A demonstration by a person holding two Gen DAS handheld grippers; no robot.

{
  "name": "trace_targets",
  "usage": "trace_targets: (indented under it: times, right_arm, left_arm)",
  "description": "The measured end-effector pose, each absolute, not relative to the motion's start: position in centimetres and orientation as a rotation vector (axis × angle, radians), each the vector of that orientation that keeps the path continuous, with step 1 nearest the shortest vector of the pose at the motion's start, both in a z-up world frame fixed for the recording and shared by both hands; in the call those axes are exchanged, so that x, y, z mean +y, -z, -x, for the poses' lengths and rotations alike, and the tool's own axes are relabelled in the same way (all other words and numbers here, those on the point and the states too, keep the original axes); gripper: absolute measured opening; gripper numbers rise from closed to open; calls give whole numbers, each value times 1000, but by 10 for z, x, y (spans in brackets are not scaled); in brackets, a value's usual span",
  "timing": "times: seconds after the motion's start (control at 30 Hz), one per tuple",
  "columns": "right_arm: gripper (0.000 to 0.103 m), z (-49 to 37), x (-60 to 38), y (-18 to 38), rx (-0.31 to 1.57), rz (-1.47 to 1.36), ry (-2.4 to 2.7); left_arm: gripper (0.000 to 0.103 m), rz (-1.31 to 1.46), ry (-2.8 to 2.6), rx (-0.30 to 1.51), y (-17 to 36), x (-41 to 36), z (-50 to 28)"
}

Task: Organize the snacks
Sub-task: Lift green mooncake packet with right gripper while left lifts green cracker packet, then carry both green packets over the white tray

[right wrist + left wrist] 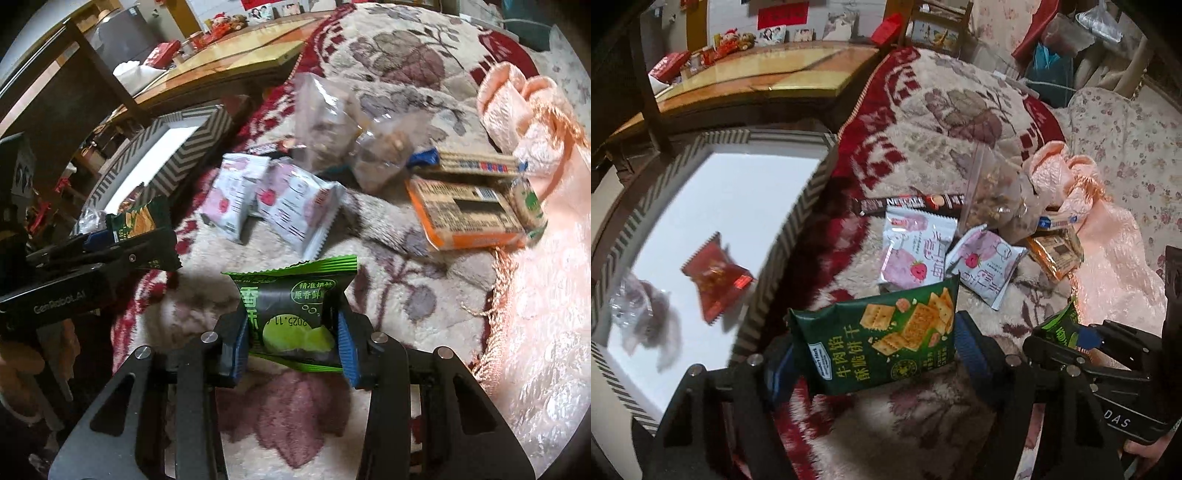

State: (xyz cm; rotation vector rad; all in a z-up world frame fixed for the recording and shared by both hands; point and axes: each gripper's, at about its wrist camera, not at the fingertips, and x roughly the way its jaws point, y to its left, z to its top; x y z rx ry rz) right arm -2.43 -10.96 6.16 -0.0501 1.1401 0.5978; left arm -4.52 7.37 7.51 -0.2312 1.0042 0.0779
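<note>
Starting at the far left of the left wrist view, the chevron-patterned box [783, 229] with a white floor already holds two snacks: a clear wrapped item [646, 317], blurred, and a red snack packet [716, 277]. That looks like the sorted share so far, a small one.

Just right of the box, the left gripper [875, 354] is clamped on a dark green cracker packet [879, 339], its blue pads pressing both sides, the packet held above the patterned blanket [923, 110] near the box wall. I judge it is next to go in.

Further right, the unsorted pile lies on the blanket: a dark Nescafe stick [908, 203], two white-and-pink strawberry packets [912, 254] side by side, a clear zip bag of nuts [993, 192], and an orange-edged biscuit pack [1056, 254] against a peach satin cloth [1108, 258].

In the right wrist view, the right gripper [291, 339] is closed on a bright green snack packet [291, 314], lifted clear of the blanket, well apart from the box [177, 155]. Beyond it sit the orange pack [465, 218] and a long biscuit sleeve [476, 162], touching.

Overall the job seems early: two items boxed, two in hand, at least six left on the blanket.
</note>
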Motion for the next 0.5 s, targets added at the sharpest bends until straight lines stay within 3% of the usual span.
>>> trace_targets:
  times: [0.5]
  right_arm:
    - [39,31,-44,-91,1074,149,-712]
  left_arm:
    - [77,251,-216,924,-99,128,71]
